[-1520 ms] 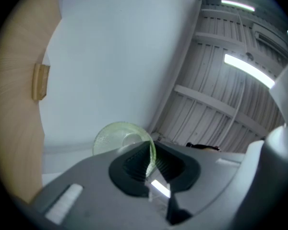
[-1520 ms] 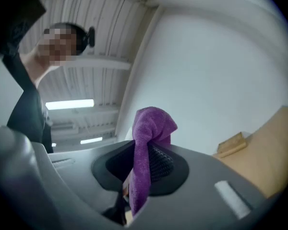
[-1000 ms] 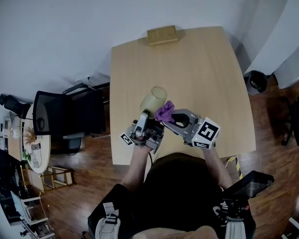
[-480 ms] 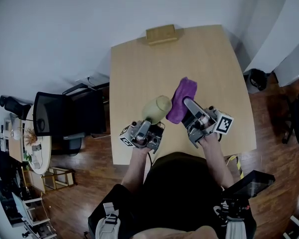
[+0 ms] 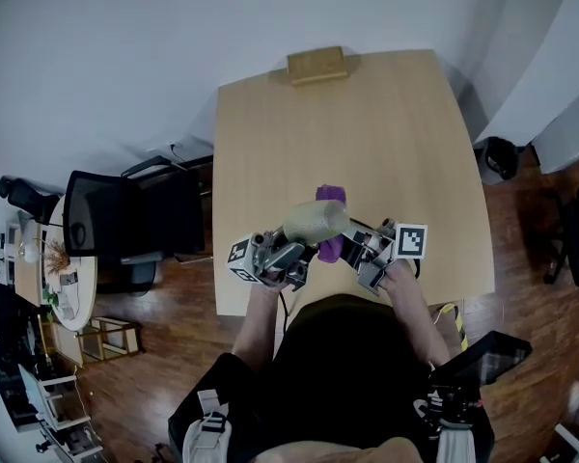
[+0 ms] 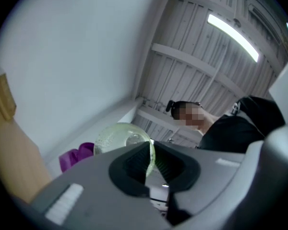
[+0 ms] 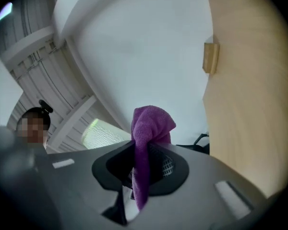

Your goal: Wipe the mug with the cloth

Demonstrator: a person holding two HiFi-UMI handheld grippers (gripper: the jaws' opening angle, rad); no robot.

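Observation:
In the head view a pale green mug (image 5: 312, 222) is held on its side above the near part of the table. My left gripper (image 5: 297, 245) is shut on its rim; the left gripper view shows the jaws pinching the thin glazed edge of the mug (image 6: 119, 137), with my left gripper (image 6: 151, 163) closed tight. My right gripper (image 5: 345, 250) is shut on a purple cloth (image 5: 330, 195), which lies against the mug's right end and shows both above and below it. In the right gripper view the cloth (image 7: 149, 123) stands up bunched out of my right gripper (image 7: 140, 169).
The light wooden table (image 5: 367, 114) carries a small wooden block (image 5: 316, 66) at its far edge. A black office chair (image 5: 125, 225) stands left of the table. A dark bin (image 5: 497, 155) sits on the floor at the right.
Half a second ago the cloth hung spread out to the right of the mug. My right gripper has swung back left and pressed it to the mug, which my left gripper has tipped further sideways.

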